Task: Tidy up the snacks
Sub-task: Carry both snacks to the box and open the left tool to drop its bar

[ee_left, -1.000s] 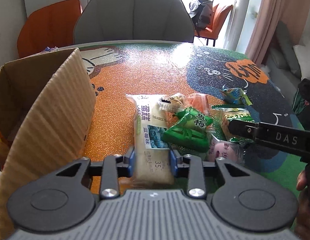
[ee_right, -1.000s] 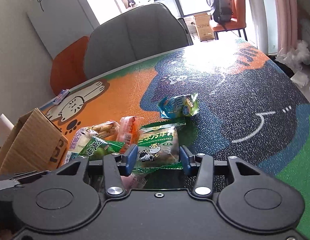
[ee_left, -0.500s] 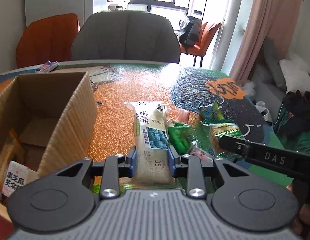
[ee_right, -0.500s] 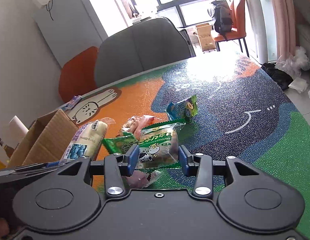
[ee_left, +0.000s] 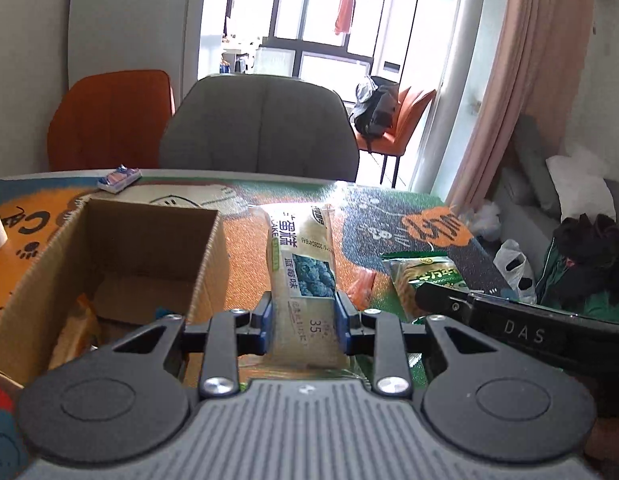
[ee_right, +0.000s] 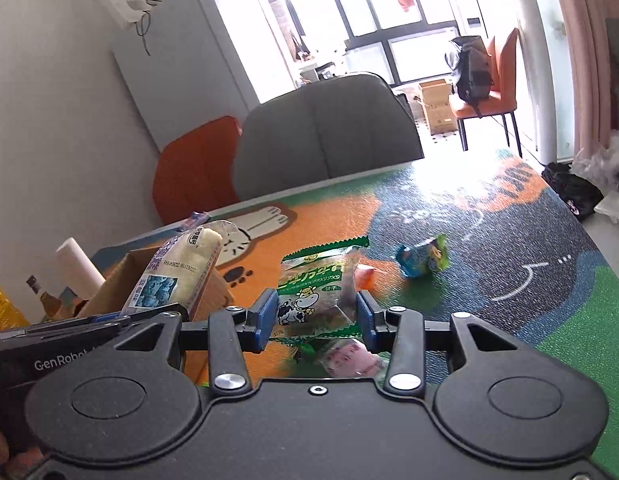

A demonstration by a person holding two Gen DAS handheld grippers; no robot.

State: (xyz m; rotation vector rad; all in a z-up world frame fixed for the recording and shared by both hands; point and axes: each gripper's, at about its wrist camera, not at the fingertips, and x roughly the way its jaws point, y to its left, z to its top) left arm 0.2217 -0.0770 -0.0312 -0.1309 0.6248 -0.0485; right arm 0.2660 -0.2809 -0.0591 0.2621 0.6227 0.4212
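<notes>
My left gripper (ee_left: 303, 322) is shut on a long white cake pack with a blueberry picture (ee_left: 301, 264), held in the air just right of the open cardboard box (ee_left: 121, 264). The same cake pack (ee_right: 177, 272) shows at the left of the right wrist view, over the box (ee_right: 121, 280). My right gripper (ee_right: 316, 320) is shut on a green-edged clear pack with a cow drawing (ee_right: 317, 284), lifted off the table. That green pack (ee_left: 421, 276) also shows right of the cake pack in the left wrist view. Several snacks lie inside the box.
On the cartoon-print tablecloth (ee_right: 489, 240) lie a blue-green packet (ee_right: 423, 258), an orange packet (ee_right: 363, 274) and a pink pack (ee_right: 349, 358). A grey chair (ee_left: 257, 132) and an orange chair (ee_left: 109, 116) stand behind the table. A white roll (ee_right: 79, 266) and bottles stand left of the box.
Both grippers have risen from the snack pile with their packs. The left one has swung toward the box, whose inside now shows.
</notes>
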